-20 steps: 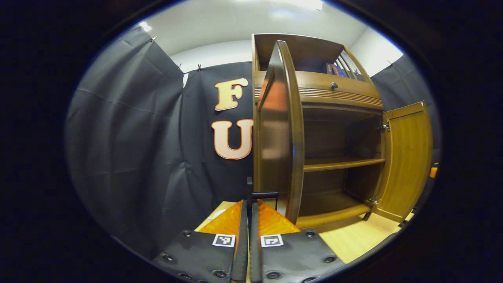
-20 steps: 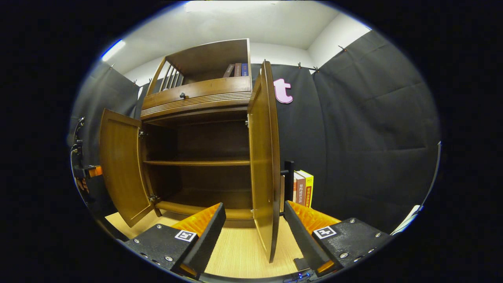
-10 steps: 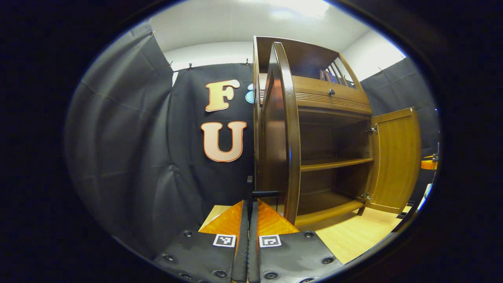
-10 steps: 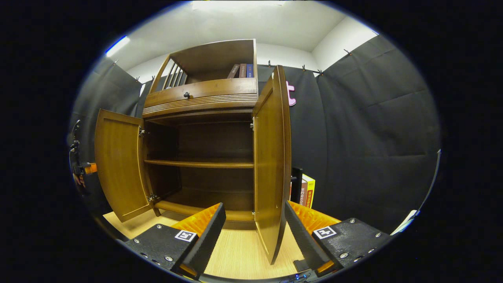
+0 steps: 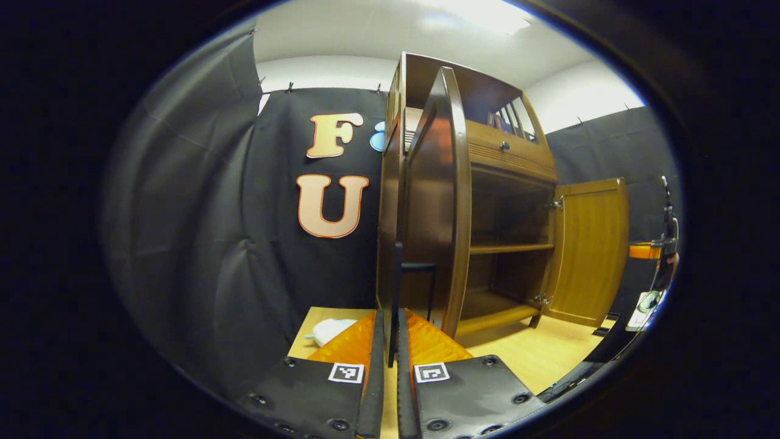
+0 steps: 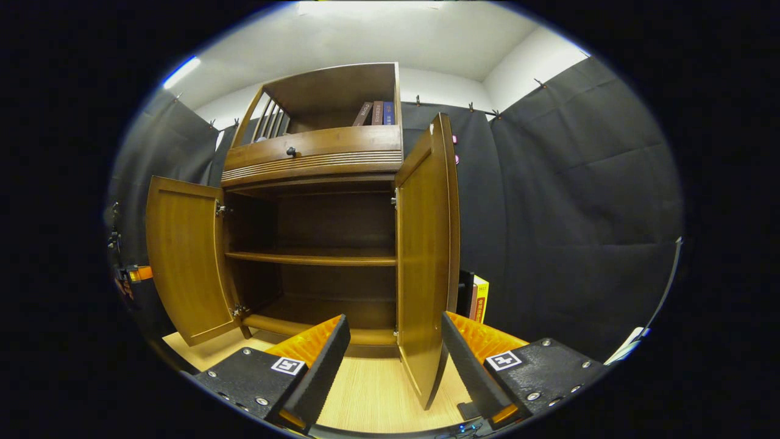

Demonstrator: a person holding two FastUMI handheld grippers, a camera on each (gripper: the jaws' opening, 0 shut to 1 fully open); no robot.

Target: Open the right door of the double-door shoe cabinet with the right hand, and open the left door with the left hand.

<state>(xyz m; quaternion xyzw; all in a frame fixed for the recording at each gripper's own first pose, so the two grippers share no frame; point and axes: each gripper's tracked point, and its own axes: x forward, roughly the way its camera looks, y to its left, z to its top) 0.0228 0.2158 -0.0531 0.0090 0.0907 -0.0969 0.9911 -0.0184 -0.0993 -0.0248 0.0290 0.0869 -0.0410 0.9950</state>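
The wooden shoe cabinet (image 6: 317, 146) stands on a light table with both doors swung out. In the left gripper view, the left door (image 5: 436, 213) shows nearly edge-on. Its dark bar handle (image 5: 396, 286) runs down between my left gripper's (image 5: 390, 366) fingers, which are closed tight on it. In the right gripper view, the right door (image 6: 426, 244) stands wide, its lower edge between and just ahead of my right gripper's (image 6: 395, 322) spread fingers, which hold nothing. The left door (image 6: 183, 256) hangs open at the left there.
Two bare shelves (image 6: 311, 257) lie inside. Above them are a drawer with a knob (image 6: 291, 150) and some books (image 6: 375, 113). More books (image 6: 480, 299) stand right of the cabinet. A white object (image 5: 329, 329) lies on the table (image 5: 536, 360) left of the cabinet.
The left door has swung further out with my left gripper on its handle. The right door has opened wider while my right gripper stays open near its edge.
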